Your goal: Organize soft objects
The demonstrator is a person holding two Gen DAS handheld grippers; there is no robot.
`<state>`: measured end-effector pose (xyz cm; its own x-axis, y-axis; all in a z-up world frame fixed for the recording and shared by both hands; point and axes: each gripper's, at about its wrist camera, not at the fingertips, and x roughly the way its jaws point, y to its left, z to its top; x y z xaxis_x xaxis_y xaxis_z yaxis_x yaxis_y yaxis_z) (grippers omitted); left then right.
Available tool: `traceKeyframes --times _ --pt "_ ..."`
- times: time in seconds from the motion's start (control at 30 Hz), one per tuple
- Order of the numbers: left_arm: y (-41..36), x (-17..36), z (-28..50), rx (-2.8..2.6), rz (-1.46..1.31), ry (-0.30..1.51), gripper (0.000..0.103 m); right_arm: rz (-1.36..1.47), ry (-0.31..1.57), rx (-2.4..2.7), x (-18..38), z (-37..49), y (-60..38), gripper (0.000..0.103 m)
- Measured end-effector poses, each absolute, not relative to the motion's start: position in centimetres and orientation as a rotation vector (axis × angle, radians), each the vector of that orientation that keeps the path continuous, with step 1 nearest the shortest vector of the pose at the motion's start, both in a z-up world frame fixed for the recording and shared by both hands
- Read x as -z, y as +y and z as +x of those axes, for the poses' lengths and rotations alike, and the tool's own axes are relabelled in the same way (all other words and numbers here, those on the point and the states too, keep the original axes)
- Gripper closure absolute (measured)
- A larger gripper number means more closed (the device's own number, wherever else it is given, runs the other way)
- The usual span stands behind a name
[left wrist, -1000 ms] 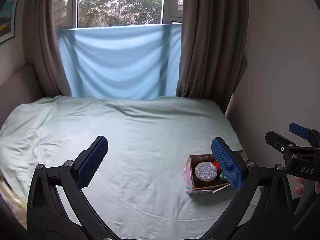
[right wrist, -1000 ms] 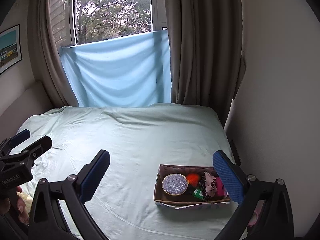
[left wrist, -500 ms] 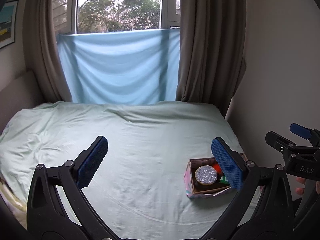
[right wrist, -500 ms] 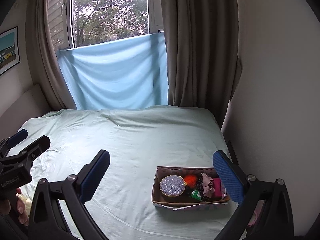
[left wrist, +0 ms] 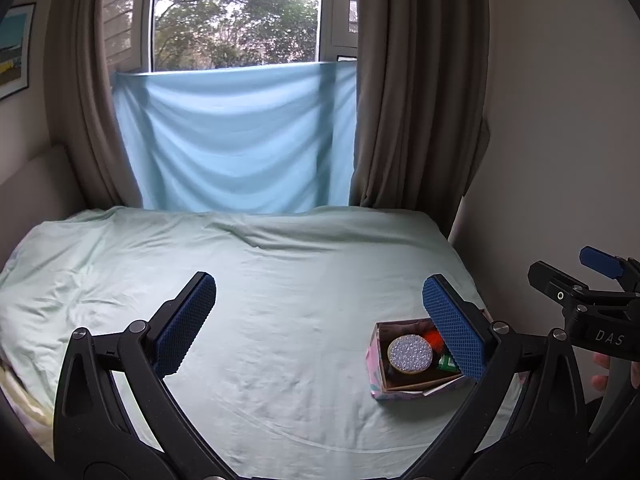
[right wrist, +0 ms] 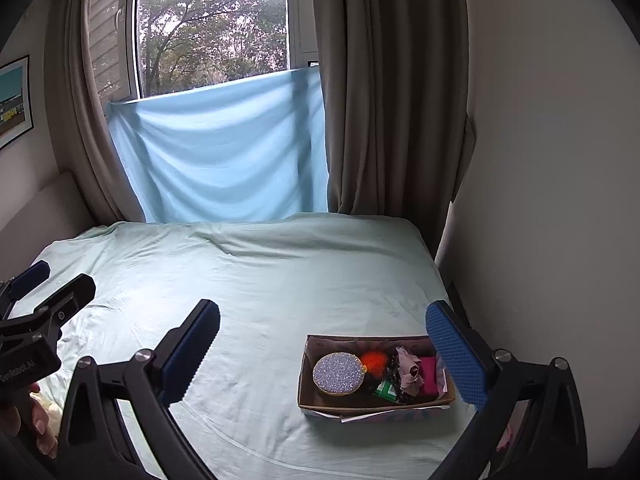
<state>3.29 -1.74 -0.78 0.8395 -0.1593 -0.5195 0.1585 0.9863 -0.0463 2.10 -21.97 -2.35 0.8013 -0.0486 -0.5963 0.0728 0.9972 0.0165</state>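
Observation:
A small open cardboard box point(right wrist: 306, 372) sits on the pale green bed sheet point(right wrist: 248, 280) near the bed's right front corner. It holds a round glittery disc point(right wrist: 338, 373), an orange fluffy ball point(right wrist: 374, 359), a crumpled pale cloth point(right wrist: 408, 370), a pink item point(right wrist: 429, 374) and a green item point(right wrist: 385, 390). The box also shows in the left wrist view point(left wrist: 378, 364), partly behind the right finger. My left gripper point(left wrist: 320, 322) is open and empty above the sheet. My right gripper point(right wrist: 322, 350) is open and empty, held above and in front of the box.
A light blue cloth point(right wrist: 224, 152) hangs over the window's lower half between grey-brown curtains point(right wrist: 384, 92). A white wall point(right wrist: 540, 200) runs close along the bed's right edge. A padded headboard point(right wrist: 36, 208) is at the left. A framed picture point(right wrist: 14, 100) hangs on the left wall.
Both grippers have drawn back and tilted up slightly: the box and bed sit a little lower and farther in both views. Both grippers stay open and empty.

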Motion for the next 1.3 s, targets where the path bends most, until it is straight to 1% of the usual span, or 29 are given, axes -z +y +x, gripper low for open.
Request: traceKeyframes --times 1.3 --pt "-2.21 0.88 3.11 0.132 -0.002 0.543 0.000 0.035 0.612 0.101 1.64 1.88 -22.06 0.001"
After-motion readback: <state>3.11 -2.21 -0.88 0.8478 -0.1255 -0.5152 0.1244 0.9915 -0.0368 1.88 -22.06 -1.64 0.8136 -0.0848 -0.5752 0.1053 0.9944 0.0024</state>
